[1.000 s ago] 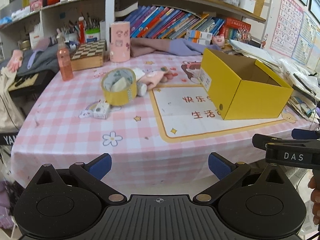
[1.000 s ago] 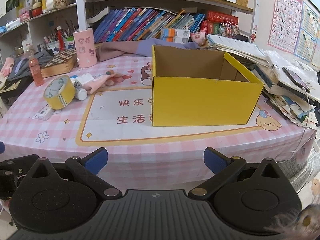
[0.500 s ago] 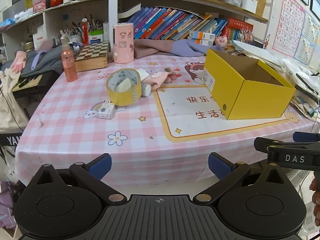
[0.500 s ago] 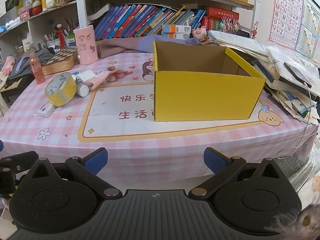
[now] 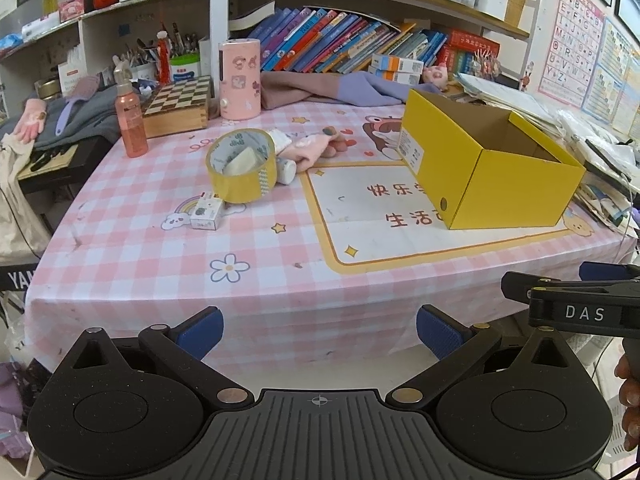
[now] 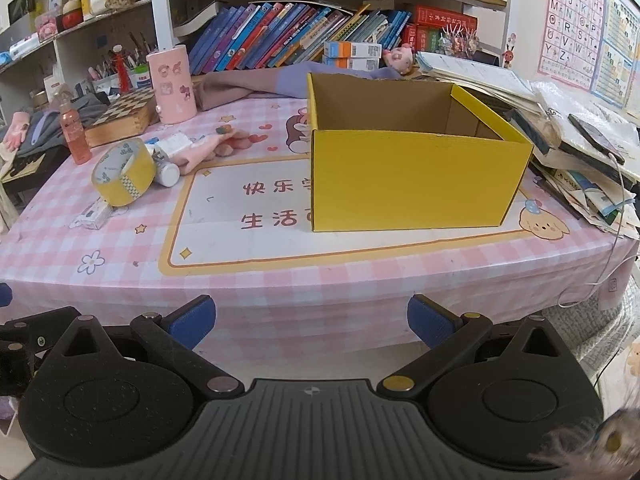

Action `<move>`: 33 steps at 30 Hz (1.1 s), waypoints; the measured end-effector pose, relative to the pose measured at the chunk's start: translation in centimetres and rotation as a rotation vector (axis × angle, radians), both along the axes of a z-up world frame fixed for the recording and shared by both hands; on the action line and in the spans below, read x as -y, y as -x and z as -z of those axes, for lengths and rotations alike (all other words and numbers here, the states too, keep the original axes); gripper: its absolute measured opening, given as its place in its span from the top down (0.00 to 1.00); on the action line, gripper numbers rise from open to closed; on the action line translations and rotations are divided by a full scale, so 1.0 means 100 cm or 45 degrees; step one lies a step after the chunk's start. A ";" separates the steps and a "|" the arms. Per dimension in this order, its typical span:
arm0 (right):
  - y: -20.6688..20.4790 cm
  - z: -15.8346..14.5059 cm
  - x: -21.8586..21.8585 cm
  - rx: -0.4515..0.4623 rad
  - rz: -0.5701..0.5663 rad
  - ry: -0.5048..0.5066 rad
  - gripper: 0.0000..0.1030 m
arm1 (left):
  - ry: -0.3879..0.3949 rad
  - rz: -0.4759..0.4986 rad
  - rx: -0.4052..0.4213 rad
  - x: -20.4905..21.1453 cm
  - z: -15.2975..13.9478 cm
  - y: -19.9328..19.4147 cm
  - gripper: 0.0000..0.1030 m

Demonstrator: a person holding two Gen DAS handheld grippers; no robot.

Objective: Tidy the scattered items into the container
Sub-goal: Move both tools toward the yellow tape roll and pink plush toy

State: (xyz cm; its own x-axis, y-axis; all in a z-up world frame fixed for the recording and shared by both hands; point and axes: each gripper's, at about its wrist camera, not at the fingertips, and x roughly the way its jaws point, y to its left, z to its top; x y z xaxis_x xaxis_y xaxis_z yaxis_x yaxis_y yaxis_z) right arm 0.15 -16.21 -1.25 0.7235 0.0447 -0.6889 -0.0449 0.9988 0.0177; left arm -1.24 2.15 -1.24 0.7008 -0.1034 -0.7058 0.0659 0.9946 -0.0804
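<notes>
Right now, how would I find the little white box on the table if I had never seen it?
Start at the big yellow box on the pink checked tablecloth, then look left to the yellow tape roll. Just in front of the roll lies the little white box. It is the only small flat carton there, beside a rainbow print.

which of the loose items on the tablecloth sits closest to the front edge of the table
The small white box, lying beside the rainbow print. The yellow tape roll, the white tube and the pink glove all lie farther back.

A yellow box (image 6: 412, 180) sat on a pink-and-white checked table (image 6: 280, 280), near yellow tape (image 5: 242, 166) and a brown-and-cream chequered board (image 5: 178, 98).
</notes>
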 end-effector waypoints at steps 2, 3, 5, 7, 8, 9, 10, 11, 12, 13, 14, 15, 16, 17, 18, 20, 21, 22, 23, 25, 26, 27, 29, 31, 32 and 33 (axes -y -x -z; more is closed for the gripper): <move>0.001 0.000 -0.001 0.000 -0.002 0.001 0.00 | 0.003 0.003 -0.001 0.000 0.000 0.000 0.00; 0.001 0.000 -0.001 0.000 -0.002 0.001 0.00 | 0.004 0.004 -0.001 0.000 0.000 0.000 0.00; 0.001 0.000 -0.001 -0.001 -0.005 0.001 0.00 | 0.005 0.004 0.000 0.000 0.001 0.000 0.00; 0.002 0.000 -0.002 -0.004 -0.006 0.003 0.00 | 0.004 0.004 -0.001 0.000 0.001 0.000 0.00; 0.002 0.000 -0.002 -0.006 -0.007 0.003 0.00 | 0.002 0.004 -0.002 0.000 0.001 0.000 0.00; 0.002 0.001 -0.003 -0.007 -0.008 0.004 0.00 | -0.001 0.005 -0.004 0.000 0.001 0.000 0.00; 0.002 0.001 -0.003 -0.008 -0.009 0.005 0.01 | -0.004 0.007 -0.007 0.000 0.002 -0.001 0.00; 0.002 0.001 -0.004 -0.010 -0.011 0.006 0.01 | -0.008 0.012 -0.010 0.000 0.002 -0.001 0.00; 0.002 0.002 -0.005 -0.013 -0.013 0.008 0.01 | -0.012 0.016 -0.013 0.000 0.003 -0.001 0.00; 0.002 0.002 -0.007 -0.016 -0.016 0.010 0.01 | -0.015 0.020 -0.014 0.000 0.003 0.000 0.00; 0.002 0.003 -0.008 -0.019 -0.020 0.013 0.02 | -0.017 0.020 -0.016 -0.001 0.003 0.001 0.00; 0.001 0.003 -0.010 -0.021 -0.024 0.015 0.02 | -0.016 0.015 -0.018 -0.003 0.003 0.001 0.00; 0.001 0.003 -0.012 -0.023 -0.031 0.017 0.02 | -0.015 0.008 -0.020 -0.005 0.003 0.002 0.00; 0.001 0.003 -0.014 -0.024 -0.040 0.020 0.02 | -0.012 -0.003 -0.023 -0.008 0.004 0.003 0.00; 0.000 0.003 -0.016 -0.025 -0.050 0.021 0.02 | -0.008 -0.016 -0.027 -0.011 0.004 0.003 0.00; -0.001 0.003 -0.021 -0.026 -0.073 0.023 0.02 | -0.003 -0.040 -0.032 -0.016 0.005 0.005 0.00; -0.001 0.003 -0.024 -0.026 -0.083 0.024 0.02 | -0.003 -0.049 -0.032 -0.019 0.005 0.006 0.00; -0.002 0.003 -0.026 -0.027 -0.093 0.024 0.02 | -0.003 -0.058 -0.032 -0.020 0.005 0.007 0.00; -0.003 0.003 -0.029 -0.027 -0.104 0.024 0.02 | -0.004 -0.067 -0.031 -0.023 0.005 0.008 0.00; -0.005 0.003 -0.033 -0.028 -0.126 0.023 0.02 | -0.004 -0.089 -0.031 -0.027 0.004 0.009 0.00; -0.005 0.002 -0.036 -0.028 -0.137 0.023 0.02 | -0.004 -0.100 -0.031 -0.029 0.005 0.010 0.00; -0.006 0.002 -0.038 -0.027 -0.148 0.024 0.02 | -0.003 -0.110 -0.031 -0.031 0.005 0.010 0.00; -0.008 0.002 -0.043 -0.027 -0.171 0.023 0.02 | -0.003 -0.130 -0.034 -0.036 0.005 0.011 0.00; -0.010 0.003 -0.047 -0.029 -0.194 0.021 0.02 | -0.005 -0.153 -0.035 -0.040 0.005 0.013 0.00; -0.011 0.003 -0.050 -0.030 -0.205 0.019 0.02 | -0.006 -0.165 -0.035 -0.042 0.005 0.013 0.00; -0.012 0.004 -0.052 -0.031 -0.216 0.018 0.02 | -0.007 -0.176 -0.037 -0.044 0.006 0.013 0.00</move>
